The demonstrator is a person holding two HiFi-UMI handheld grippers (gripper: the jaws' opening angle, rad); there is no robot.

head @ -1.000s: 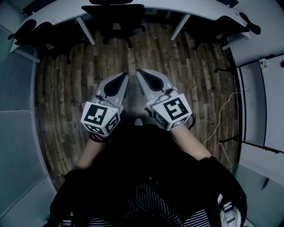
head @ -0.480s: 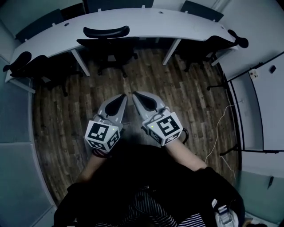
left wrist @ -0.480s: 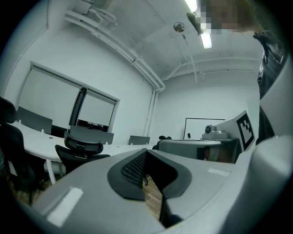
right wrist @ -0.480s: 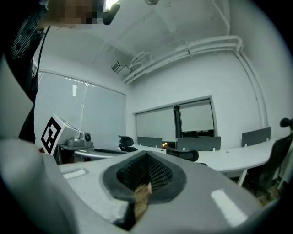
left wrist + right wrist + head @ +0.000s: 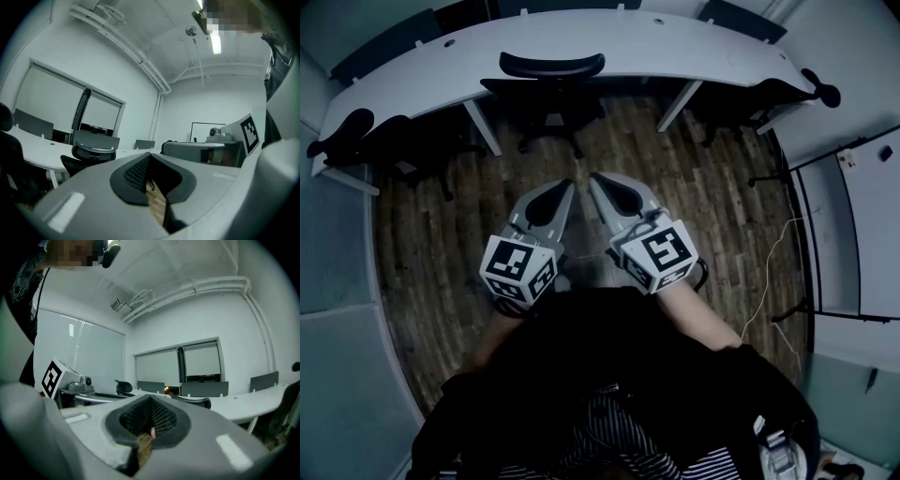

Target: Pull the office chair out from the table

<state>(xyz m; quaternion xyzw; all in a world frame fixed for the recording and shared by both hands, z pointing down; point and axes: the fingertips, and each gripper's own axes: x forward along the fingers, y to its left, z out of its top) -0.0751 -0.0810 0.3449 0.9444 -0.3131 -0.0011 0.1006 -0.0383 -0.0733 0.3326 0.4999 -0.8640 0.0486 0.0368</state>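
A black office chair [image 5: 548, 89] stands tucked under the curved white table [image 5: 628, 49] at the top of the head view. Its backrest also shows in the left gripper view [image 5: 93, 153] and the right gripper view [image 5: 199, 402]. My left gripper [image 5: 566, 186] and right gripper [image 5: 596, 178] are held side by side over the wood floor, well short of the chair and pointing towards it. Both are shut with nothing between their jaws. In their own views the left gripper [image 5: 149, 157] and right gripper [image 5: 150, 400] show closed tips.
Other black chairs stand at the table's left end [image 5: 356, 141] and right end [image 5: 759, 94]. A thin cable [image 5: 766, 267] lies on the floor at the right, beside a second white desk [image 5: 872, 216]. Grey partition walls [image 5: 337, 281] line the left.
The table and the black chair have come further into the head view and nearer to both grippers. The grippers stay shut, side by side.
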